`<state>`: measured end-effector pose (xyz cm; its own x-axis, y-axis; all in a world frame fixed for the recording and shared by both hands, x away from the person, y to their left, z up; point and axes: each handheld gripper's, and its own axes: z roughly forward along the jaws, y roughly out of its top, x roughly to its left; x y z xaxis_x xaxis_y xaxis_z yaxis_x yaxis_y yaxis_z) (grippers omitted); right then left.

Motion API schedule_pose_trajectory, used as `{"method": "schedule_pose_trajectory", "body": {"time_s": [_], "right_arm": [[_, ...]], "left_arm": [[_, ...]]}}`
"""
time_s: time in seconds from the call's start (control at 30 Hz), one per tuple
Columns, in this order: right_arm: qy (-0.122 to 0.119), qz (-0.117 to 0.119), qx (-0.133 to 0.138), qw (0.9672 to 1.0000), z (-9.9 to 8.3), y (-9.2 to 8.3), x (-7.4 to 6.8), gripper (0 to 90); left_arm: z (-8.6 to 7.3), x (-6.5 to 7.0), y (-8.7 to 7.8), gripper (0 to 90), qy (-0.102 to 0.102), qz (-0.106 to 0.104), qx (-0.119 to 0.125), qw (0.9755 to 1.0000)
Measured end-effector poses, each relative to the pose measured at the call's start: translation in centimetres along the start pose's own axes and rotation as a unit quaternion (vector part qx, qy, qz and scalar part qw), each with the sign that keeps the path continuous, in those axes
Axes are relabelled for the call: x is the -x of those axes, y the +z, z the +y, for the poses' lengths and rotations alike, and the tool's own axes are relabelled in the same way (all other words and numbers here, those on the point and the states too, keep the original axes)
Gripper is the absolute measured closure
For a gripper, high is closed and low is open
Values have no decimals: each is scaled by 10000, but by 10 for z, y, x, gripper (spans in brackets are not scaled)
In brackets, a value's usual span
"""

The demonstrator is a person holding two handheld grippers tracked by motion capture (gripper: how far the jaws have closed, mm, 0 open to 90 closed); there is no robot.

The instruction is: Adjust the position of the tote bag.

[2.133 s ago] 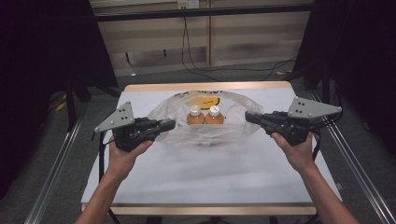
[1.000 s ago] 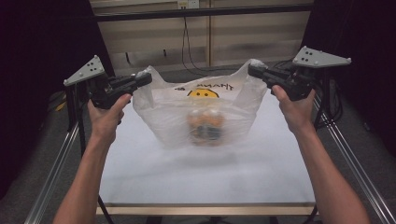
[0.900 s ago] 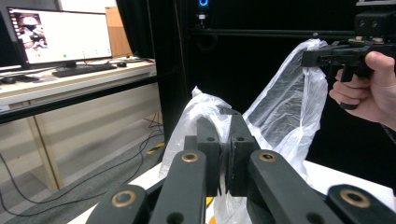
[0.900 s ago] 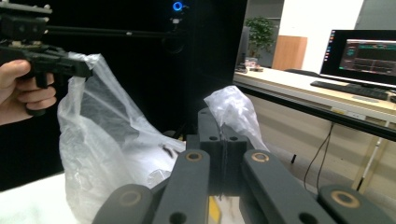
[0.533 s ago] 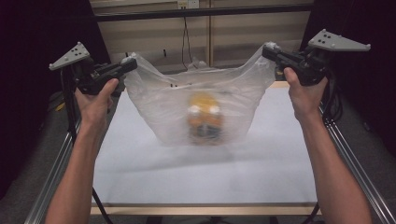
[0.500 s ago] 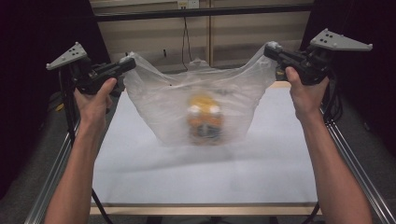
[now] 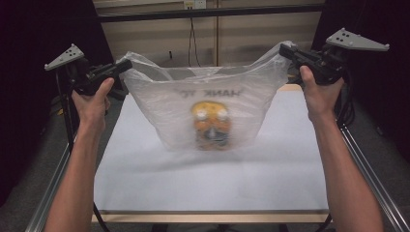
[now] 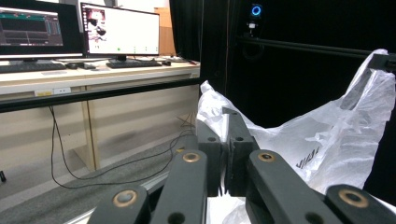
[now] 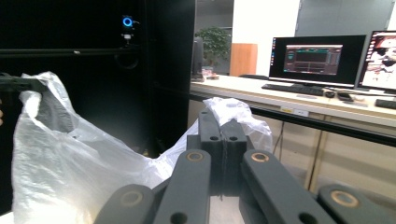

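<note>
A thin clear plastic bag (image 7: 208, 104) with a yellow smiley print hangs above the white table top (image 7: 212, 179), stretched between both hands. Two orange bottles with white caps (image 7: 211, 123) sit in its sagging bottom. My left gripper (image 7: 126, 64) is shut on the bag's left handle, seen as crumpled film (image 8: 215, 100) between its jaws. My right gripper (image 7: 283, 48) is shut on the right handle (image 9: 233, 109), up at the same height. Across the bag, the left gripper view catches the right gripper's tip (image 8: 384, 60), and the right gripper view catches the left gripper's tip (image 9: 18, 83).
A metal frame rail (image 7: 370, 169) runs along the table's right side, another (image 7: 51, 193) along the left. Cables (image 7: 192, 46) hang down the wooden wall behind. Desks with lit monitors (image 8: 119, 30) stand beyond the table. Black curtains close both sides.
Both grippers have lifted the bag off the table and pulled its handles apart and upward. The bottles now hang in the bag's bottom; the bag swings slightly.
</note>
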<state>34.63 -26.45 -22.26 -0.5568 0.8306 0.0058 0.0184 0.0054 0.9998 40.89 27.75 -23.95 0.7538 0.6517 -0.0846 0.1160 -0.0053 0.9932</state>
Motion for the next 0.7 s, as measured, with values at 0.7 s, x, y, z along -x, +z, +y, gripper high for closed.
{"method": "schedule_pose_trajectory", "body": {"time_s": [0.7], "right_arm": [[88,-52,-429,9990,-46,-19,11,900]], "left_arm": [[-41,0,4,881,20,-1,-419,9991]]}}
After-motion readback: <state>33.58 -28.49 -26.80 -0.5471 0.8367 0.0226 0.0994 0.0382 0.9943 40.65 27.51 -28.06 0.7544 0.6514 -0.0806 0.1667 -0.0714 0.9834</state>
